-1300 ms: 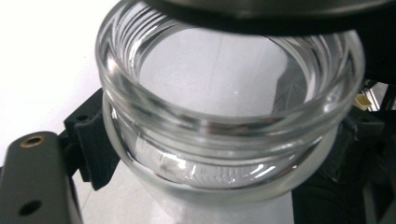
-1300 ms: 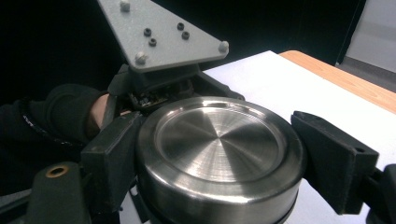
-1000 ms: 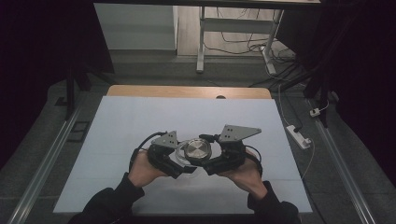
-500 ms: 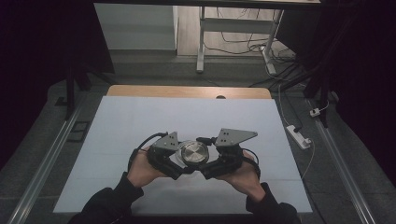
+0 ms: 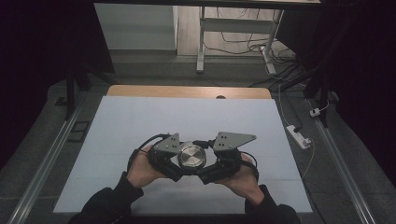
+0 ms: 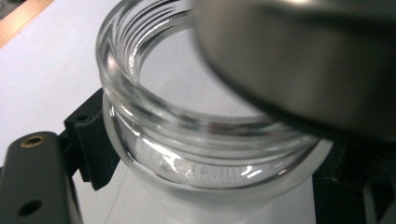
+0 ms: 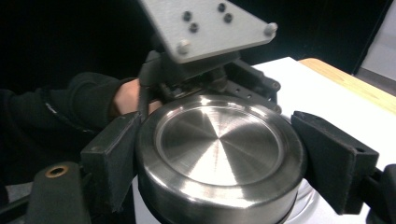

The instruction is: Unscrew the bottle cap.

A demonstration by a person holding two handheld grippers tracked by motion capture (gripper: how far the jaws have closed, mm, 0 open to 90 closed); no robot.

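Over the middle of the table the two grippers meet. My left gripper [image 5: 179, 163] is shut on a clear glass jar [image 6: 187, 140] with a threaded mouth, and its black pads [image 6: 91, 135] press on the jar's wall from both sides. My right gripper [image 5: 206, 164] is shut on a round brushed-metal lid [image 7: 219, 149], clamped at its rim by the pads [image 7: 116, 158]. The lid [image 6: 303, 60] hangs tilted just above the jar's mouth and covers part of it. From above, the lid [image 5: 192, 156] hides the jar.
A white mat [image 5: 140, 126] covers the table, with a wooden strip [image 5: 187, 91] along the far edge. A white power strip [image 5: 298, 136] and cables lie on the floor to the right. Metal rails [image 5: 42, 172] run along both sides.
Both hands, with the jar and lid, have drifted slightly towards the near edge of the table. Both grips are unchanged.
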